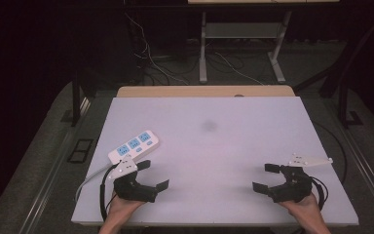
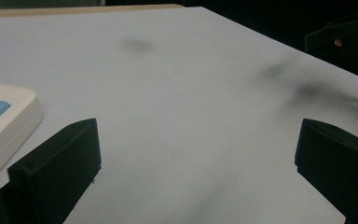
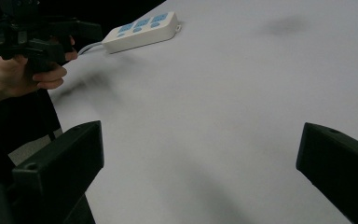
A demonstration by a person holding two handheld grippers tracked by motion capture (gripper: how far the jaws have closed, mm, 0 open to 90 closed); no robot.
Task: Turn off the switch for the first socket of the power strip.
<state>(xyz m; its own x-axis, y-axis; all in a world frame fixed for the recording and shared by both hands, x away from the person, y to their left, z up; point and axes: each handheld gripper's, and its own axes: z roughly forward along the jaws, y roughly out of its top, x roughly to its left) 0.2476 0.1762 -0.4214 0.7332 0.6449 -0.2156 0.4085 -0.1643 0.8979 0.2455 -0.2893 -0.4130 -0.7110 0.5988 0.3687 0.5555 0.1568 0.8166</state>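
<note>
Down at the lower left of the high view, the left black two-jaw gripper (image 1: 155, 174) sits over the flat white counter (image 1: 214, 146), held from below by the person's left hand (image 1: 121, 207); its jaws are spread wide with nothing between them. Just above it in the frame, close to the grey plate on the gripper's top, lies a white rectangular plastic power strip with three pale blue socket faces (image 1: 133, 146), angled so its far end points toward the upper right; its white cable (image 1: 90, 178) runs off the strip's lower-left end toward the counter's left edge. At the lower right, the right black two-jaw gripper (image 1: 267, 177) is held by the right hand (image 1: 304, 210), jaws likewise wide apart and empty, pointing left across the counter.

From the left gripper view, the two black jaws rise at the bottom corners, well apart over bare white surface, with a corner of the strip at the left edge beside the left jaw. A faint grey smudge (image 1: 208, 126) marks the counter near its middle. From the right gripper view, its own jaws stand equally spread, and the strip lies at the upper left, near the other gripper held in the other hand. Beyond the counter's far edge, a pale wooden strip (image 1: 204, 91) shows, with dark floor and loose cables behind
</note>
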